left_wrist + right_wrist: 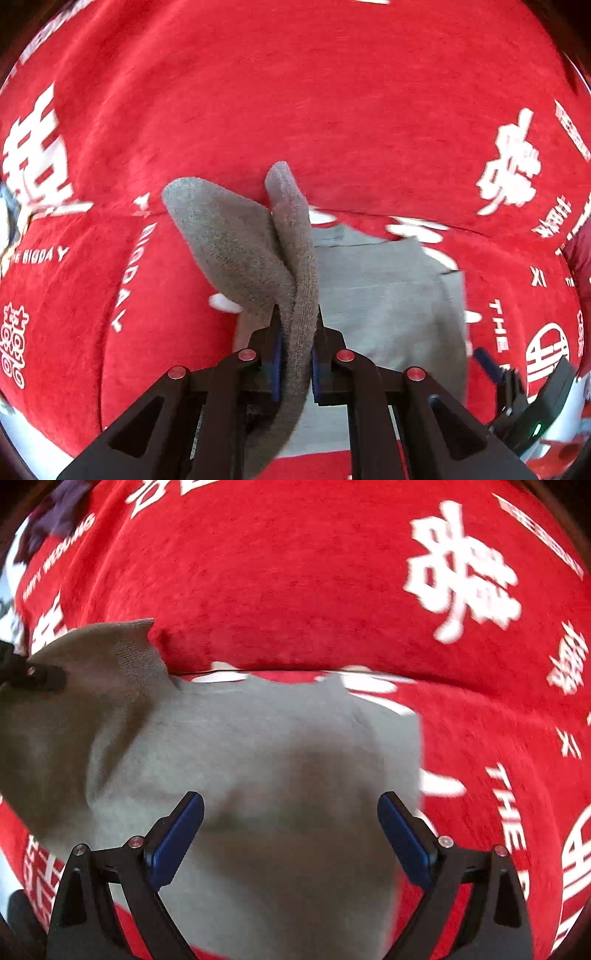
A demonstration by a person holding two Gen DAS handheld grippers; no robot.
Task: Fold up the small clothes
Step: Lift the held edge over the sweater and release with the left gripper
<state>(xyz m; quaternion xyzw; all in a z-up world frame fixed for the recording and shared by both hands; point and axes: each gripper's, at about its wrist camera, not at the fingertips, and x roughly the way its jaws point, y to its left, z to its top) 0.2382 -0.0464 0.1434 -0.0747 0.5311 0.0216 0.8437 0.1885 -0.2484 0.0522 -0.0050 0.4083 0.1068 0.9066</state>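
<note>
Left gripper (pixel 295 332) was clamped on the grey garment (pixel 388 295)'s edge, lifting it, probably to fold it. Right gripper (pixel 291 834), jaws apart, hovered over the cloth on the red blanket (pixel 295 590).

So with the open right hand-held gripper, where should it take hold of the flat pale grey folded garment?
Best bet: the pale grey folded cloth by its free right edge, coming in from the right. It lies flat on the red printed blanket, so only edges offer a pinch; the left hand-held gripper already holds the raised brown-grey knit flap.
</note>
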